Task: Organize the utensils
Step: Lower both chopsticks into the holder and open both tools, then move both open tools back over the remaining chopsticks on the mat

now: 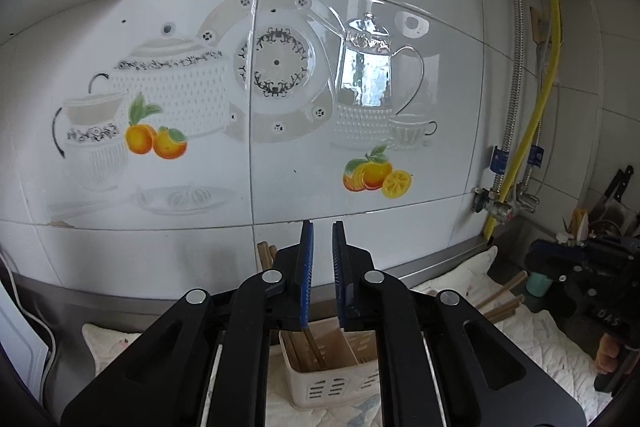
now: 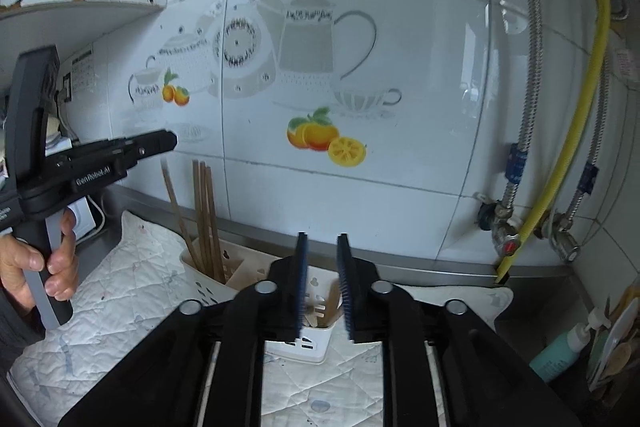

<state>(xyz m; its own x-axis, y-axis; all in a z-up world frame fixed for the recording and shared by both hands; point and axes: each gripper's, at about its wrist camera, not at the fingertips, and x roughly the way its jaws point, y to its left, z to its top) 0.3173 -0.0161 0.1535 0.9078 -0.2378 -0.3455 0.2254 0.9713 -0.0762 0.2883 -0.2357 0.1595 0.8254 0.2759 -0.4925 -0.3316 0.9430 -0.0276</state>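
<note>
White glossy wall tiles (image 2: 400, 67) printed with teapots and oranges, over a steel counter edge and a quilted white cloth (image 2: 132, 291).

Standing on the cloth: a cream slotted plastic utensil caddy (image 1: 320, 387), brown wooden chopsticks (image 2: 206, 219) leaning upright in its left compartment, paler wooden pieces (hard to identify) in the right one. Hovering above the caddy: black left gripper (image 1: 323, 267), blue-padded jaws slightly parted, nothing between them. Likewise black right gripper (image 2: 322, 279), jaws a little apart, empty, just over the caddy's right compartment. Visible at left in the right wrist view: a hand (image 2: 48, 267) clasping the left gripper's grey handle. Near the right corner: a teal pump bottle (image 2: 564, 351) beside a yellow hose (image 2: 576, 131).
</note>
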